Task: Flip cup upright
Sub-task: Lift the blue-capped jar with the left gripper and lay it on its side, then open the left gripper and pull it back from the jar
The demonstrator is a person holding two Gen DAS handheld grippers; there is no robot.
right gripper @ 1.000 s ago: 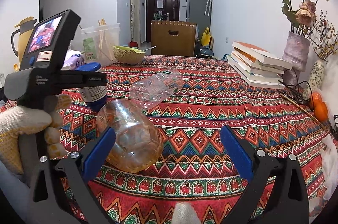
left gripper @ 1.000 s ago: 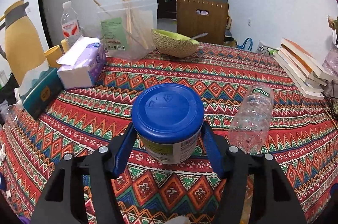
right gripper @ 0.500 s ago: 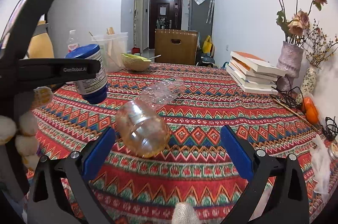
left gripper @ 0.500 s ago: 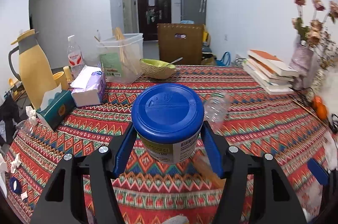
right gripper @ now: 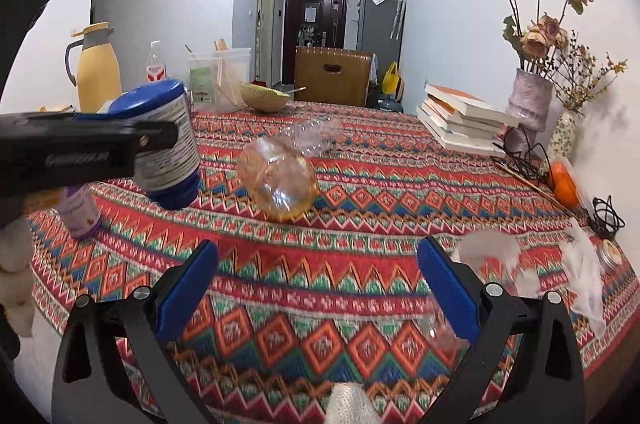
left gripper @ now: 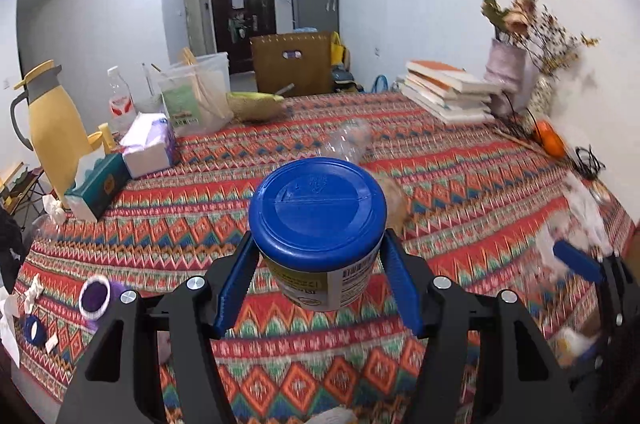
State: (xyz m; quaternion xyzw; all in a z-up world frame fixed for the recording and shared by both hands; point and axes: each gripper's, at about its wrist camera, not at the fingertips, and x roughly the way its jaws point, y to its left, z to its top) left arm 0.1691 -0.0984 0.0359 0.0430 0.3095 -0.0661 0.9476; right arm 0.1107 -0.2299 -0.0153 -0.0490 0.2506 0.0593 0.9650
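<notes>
An amber glass cup (right gripper: 278,180) lies on its side on the patterned tablecloth (right gripper: 360,208), mouth turned away from me. My right gripper (right gripper: 316,256) stands open a good way in front of it, nothing between its fingers. My left gripper (left gripper: 318,288) is shut on a blue-lidded jar (left gripper: 318,224), held tilted above the cloth. In the right wrist view the jar (right gripper: 168,144) hangs left of the cup. From the left wrist view only an edge of the cup (left gripper: 396,208) shows behind the jar.
A clear plastic bottle (right gripper: 316,138) lies behind the cup. A blurred clear glass (right gripper: 488,256) stands by my right finger, and a purple bottle (right gripper: 80,212) stands at the left. Books (right gripper: 460,120), a vase (right gripper: 528,104), oranges (right gripper: 564,184) and a yellow jug (left gripper: 56,128) line the edges.
Both grippers have drawn back and risen. The amber cup, earlier close to my right gripper's left finger, now lies well ahead of it. The jar stays gripped.
</notes>
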